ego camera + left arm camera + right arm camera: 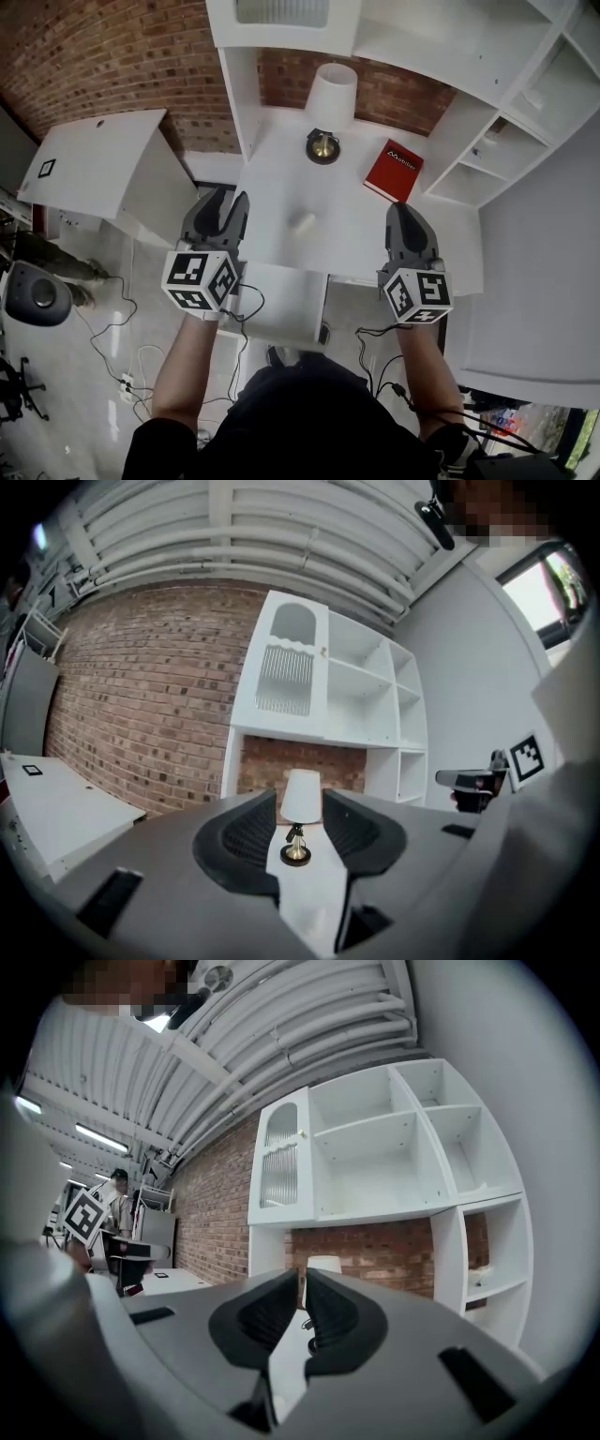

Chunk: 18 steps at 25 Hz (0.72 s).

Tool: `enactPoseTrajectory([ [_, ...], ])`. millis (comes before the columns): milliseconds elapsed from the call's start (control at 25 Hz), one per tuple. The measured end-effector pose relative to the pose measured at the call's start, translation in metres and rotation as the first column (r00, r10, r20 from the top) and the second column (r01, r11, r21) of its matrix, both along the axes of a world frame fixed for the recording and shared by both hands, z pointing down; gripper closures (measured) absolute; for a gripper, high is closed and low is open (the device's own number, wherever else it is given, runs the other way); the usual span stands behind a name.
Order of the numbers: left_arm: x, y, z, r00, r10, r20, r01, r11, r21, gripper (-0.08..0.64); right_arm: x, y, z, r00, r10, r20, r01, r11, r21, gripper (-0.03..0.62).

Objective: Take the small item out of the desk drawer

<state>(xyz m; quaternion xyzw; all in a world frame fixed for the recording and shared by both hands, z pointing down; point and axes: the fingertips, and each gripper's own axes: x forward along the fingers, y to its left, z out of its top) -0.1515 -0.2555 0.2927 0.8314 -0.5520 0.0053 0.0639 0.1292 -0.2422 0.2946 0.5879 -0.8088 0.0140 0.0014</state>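
The small item (302, 221), a pale little piece, is seen lying on the white tabletop (356, 239), near its middle and well in front of the lamp (328, 98). It is touched by neither tool. Below the front edge of the tabletop, the drawer (281, 305) is seen pulled out toward the person.

The left tongs (228, 199) are held level at the left front corner of the tabletop, to the left of the small item and apart from it. In the left gripper view their jaws are shown spread apart with nothing between them; only the distant lamp and its brass foot are framed in the gap.

The right tongs (401, 212) are held level over the right side of the tabletop, near the red book (394, 170), which lies flat to the right of the lamp. In the right gripper view their jaws are shown drawn together to a thin slit, and nothing is gripped.

White shelves (487, 141) are mounted above and to the right of the tabletop, against a brick wall (84, 56). A second white table (94, 169) is seen at the left.
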Motion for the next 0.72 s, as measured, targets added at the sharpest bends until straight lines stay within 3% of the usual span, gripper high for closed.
enactPoseTrajectory([
  [120, 0.000, 0.016, -0.022, 1.000, 0.007, -0.004, -0.007, 0.998, 0.059, 0.426, -0.007, 0.005, -0.015, 1.000, -0.004, -0.011, 0.005, 0.999, 0.032, 0.571],
  [400, -0.005, 0.042, -0.069, 0.998, -0.018, 0.067, 0.004, 0.979, 0.203, 0.474, -0.020, 0.016, -0.046, 0.999, -0.040, -0.032, 0.042, 0.994, 0.099, 0.566],
  [720, 0.000, 0.059, -0.084, 0.997, -0.010, 0.072, -0.008, 0.969, 0.245, 0.482, -0.026, 0.029, -0.074, 0.996, -0.061, -0.066, 0.070, 0.985, 0.157, 0.566],
])
